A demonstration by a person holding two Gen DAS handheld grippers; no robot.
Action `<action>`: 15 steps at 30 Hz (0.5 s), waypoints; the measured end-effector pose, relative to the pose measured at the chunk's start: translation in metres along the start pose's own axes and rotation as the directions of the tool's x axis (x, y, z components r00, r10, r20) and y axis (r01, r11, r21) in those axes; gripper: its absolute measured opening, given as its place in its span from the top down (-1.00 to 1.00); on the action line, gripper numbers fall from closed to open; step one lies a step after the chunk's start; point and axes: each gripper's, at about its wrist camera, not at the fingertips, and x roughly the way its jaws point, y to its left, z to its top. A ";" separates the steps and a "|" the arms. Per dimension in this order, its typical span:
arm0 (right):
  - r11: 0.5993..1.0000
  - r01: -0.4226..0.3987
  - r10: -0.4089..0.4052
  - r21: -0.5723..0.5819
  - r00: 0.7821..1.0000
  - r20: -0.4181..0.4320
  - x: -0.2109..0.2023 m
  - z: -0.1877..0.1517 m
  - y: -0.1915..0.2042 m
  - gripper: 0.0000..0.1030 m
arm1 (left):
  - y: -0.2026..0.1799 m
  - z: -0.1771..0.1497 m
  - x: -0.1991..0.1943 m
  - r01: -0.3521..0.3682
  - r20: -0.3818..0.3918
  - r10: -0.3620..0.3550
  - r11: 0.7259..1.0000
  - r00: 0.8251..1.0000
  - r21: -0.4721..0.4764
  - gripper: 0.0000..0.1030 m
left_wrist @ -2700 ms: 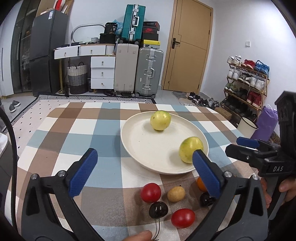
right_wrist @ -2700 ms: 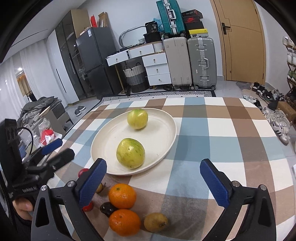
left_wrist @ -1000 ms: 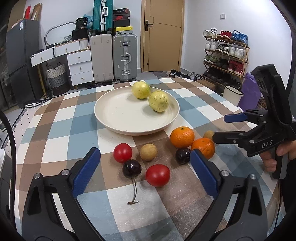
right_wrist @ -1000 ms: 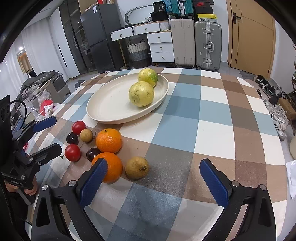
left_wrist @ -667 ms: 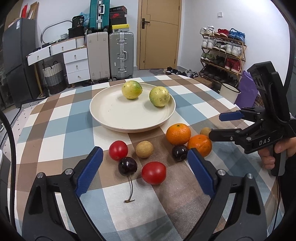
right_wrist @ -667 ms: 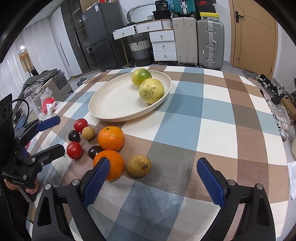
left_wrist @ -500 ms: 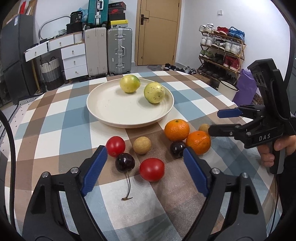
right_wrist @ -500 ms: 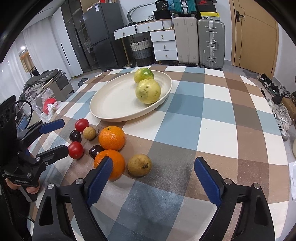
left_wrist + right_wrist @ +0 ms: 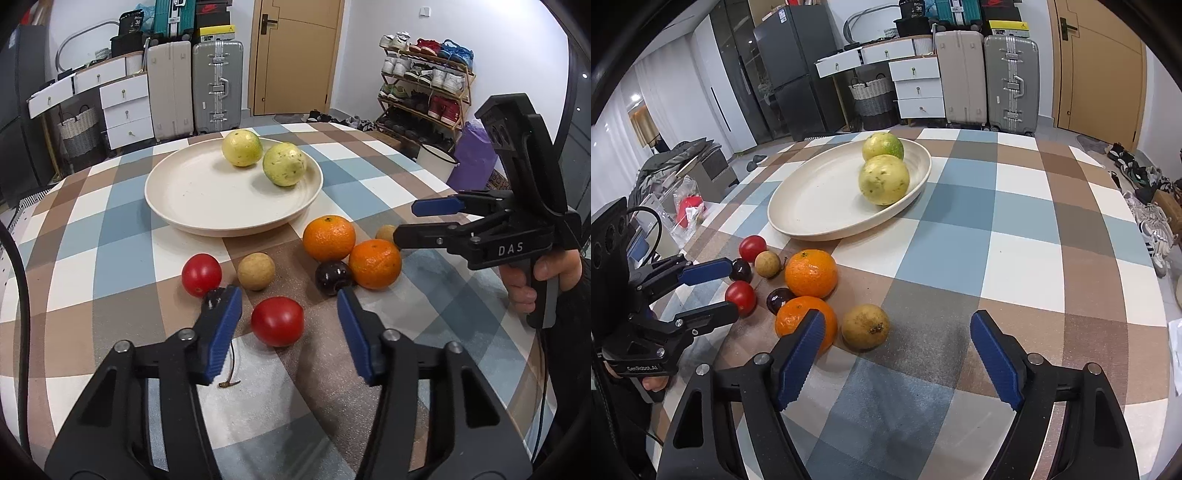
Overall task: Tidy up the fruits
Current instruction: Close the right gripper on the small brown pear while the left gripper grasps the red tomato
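A: We have the left tongs (image 9: 290, 321) spread on either side of the near tomato (image 9: 277, 320), not touching it. Left of it the dark cherry (image 9: 741, 270) hides behind the left pad in this view. If we close now, that pad could clip the cherry or the far tomato (image 9: 201, 274) and send them rolling across the checked surface (image 9: 92, 236).

B: And a round tomato can squirt out forward, toward the small tan fruit (image 9: 256, 271). On the right, our right tongs (image 9: 897, 352) hang wide apart, gripping nothing, beside the brown fruit (image 9: 865, 326) and near orange (image 9: 806, 322).

A: The left camera shows the cherry's stem (image 9: 229, 373) lying under our pad.

B: The right camera shows the cherry itself, and that the plate (image 9: 812, 206) holds just two yellow-green fruits (image 9: 884, 179); everything else waits off it.
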 end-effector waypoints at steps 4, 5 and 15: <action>1.000 0.003 -0.003 0.004 1.000 -0.003 0.001 0.000 -0.002 -0.59 | -0.001 -0.001 0.001 0.021 -0.008 -0.021 1.000 1.000 0.006 0.19; 1.000 0.002 -0.002 0.003 1.000 -0.003 0.001 0.000 -0.001 -0.59 | -0.002 0.000 0.000 0.020 -0.009 -0.020 1.000 1.000 0.010 0.19; 1.000 -0.010 0.009 -0.028 1.000 -0.020 0.002 -0.002 0.004 -0.39 | 0.005 -0.001 0.006 0.005 -0.037 -0.006 1.000 0.999 -0.028 0.19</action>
